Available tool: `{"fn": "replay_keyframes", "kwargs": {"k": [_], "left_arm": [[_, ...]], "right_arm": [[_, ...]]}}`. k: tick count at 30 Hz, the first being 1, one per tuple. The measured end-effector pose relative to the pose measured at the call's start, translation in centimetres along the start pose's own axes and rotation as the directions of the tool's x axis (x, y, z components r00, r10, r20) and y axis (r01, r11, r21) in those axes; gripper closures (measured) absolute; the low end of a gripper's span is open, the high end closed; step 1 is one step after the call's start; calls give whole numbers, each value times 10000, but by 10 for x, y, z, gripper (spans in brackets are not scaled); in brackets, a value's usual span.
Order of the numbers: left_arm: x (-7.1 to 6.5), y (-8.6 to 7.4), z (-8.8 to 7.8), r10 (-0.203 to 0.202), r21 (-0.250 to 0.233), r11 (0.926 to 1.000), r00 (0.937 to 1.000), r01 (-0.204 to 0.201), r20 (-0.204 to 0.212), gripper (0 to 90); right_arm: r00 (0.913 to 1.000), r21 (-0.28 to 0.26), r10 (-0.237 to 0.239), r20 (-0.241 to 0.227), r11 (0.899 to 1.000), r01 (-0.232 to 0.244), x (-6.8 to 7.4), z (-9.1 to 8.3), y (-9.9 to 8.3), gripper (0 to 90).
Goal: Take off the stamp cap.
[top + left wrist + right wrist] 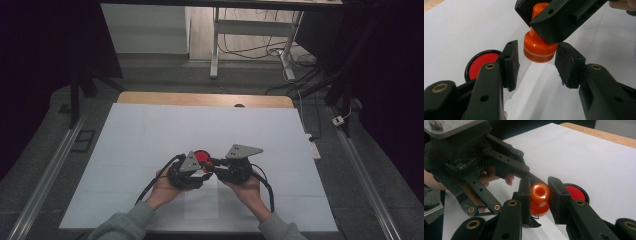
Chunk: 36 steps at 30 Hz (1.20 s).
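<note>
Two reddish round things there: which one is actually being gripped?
The orange stamp: the right gripper has its jaws clamped on the knob, lifting it off the table. The flat red ink pad just lies on the white sheet, untouched.

so the left gripper (536,66) has its two black jaws sitting either side of the base of an orange stamp (539,50), with a bit of gap showing on both sides, not pressing it. the right gripper (556,17) comes down from the top, clamped on the stamp's handle. a red ink pad (480,63) lies on the white surface (461,30), behind the left-hand jaw.
</note>
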<state>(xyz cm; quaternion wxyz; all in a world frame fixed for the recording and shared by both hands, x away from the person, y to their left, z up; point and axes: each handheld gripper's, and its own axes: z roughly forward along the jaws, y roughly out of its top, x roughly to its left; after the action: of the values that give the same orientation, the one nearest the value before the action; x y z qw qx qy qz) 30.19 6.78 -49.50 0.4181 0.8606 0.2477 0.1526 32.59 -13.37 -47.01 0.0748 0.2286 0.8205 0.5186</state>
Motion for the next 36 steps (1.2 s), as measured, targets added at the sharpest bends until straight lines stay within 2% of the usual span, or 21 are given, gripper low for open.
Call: {"fn": "replay_keyframes", "kwargs": {"k": [16, 22, 36], "left_arm": [[-1, -1, 1, 70, 46, 10000, 9999, -70, -96, 585], [-1, -1, 1, 141, 65, 9999, 9999, -141, -96, 632], [-2, -1, 1, 231, 122, 9997, 9996, -229, -167, 648]], "right_arm": [[10000, -45, 11, -22, 10000, -11, 0, 0, 0, 718], [10000, -41, 44, -23, 10000, -44, 0, 0, 0, 718], [10000, -101, 65, -11, 9999, -65, 0, 2, -1, 718]]}}
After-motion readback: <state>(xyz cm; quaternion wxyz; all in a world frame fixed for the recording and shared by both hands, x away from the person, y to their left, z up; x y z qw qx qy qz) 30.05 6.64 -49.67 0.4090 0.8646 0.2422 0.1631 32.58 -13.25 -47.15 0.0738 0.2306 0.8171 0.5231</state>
